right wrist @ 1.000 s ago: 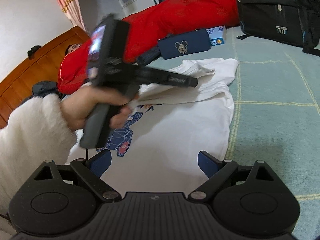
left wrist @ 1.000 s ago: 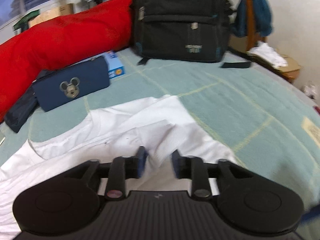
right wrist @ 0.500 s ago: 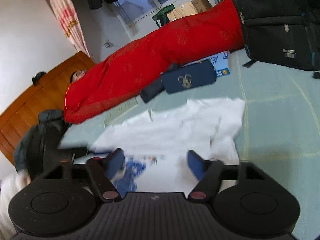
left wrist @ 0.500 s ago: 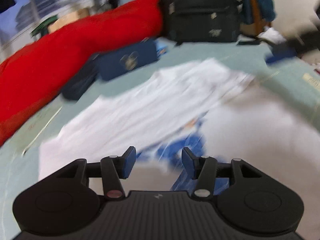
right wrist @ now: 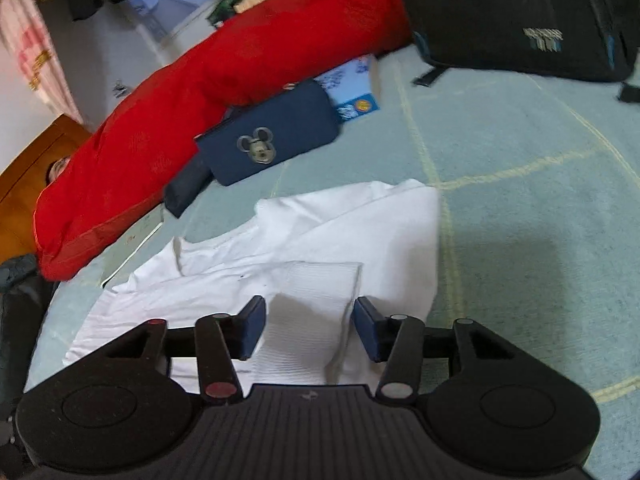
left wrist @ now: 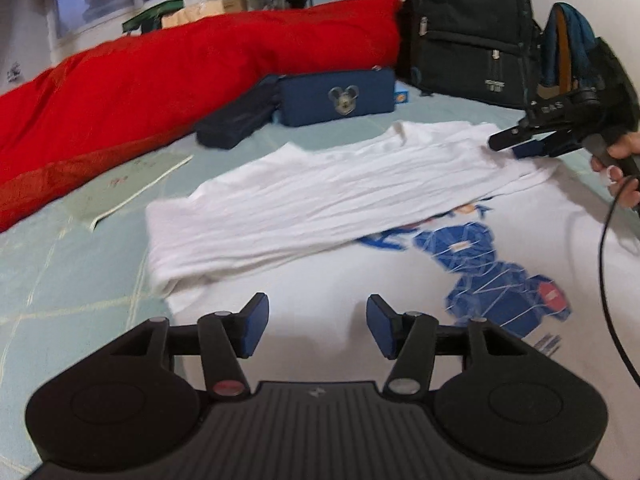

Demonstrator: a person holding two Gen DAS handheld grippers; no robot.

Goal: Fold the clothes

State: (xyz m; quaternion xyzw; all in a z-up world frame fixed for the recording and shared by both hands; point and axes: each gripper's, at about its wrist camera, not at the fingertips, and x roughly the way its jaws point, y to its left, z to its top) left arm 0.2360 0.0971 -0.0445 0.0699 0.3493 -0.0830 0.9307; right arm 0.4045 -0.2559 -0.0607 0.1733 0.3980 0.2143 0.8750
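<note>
In the left wrist view, a white T-shirt (left wrist: 320, 200) with a blue printed figure lies spread on the pale green bed (left wrist: 72, 280), one side already folded over toward the middle so that it partly covers the print. The left gripper (left wrist: 318, 326) hangs over the near part of the shirt with its jaws about half apart and opening, and nothing but flat cloth shows beneath the gap. Toward the right edge of the bed, the right gripper (left wrist: 520, 144), carried by a hand (left wrist: 620, 168), sits low at the folded edge of the shirt. Along the far edge of the bed lie a red quilt (left wrist: 160, 80), a navy pouch (left wrist: 336, 96) with a mouse badge, and a black backpack (left wrist: 472, 28). In the right wrist view, the right gripper (right wrist: 310, 328) has its jaws about half apart and closing, with a raised ridge of the white T-shirt (right wrist: 320, 240) standing in the gap; the pads do not yet press it. The navy pouch (right wrist: 272, 136), red quilt (right wrist: 200, 88) and black backpack (right wrist: 520, 16) lie beyond on the bed (right wrist: 520, 200).
</note>
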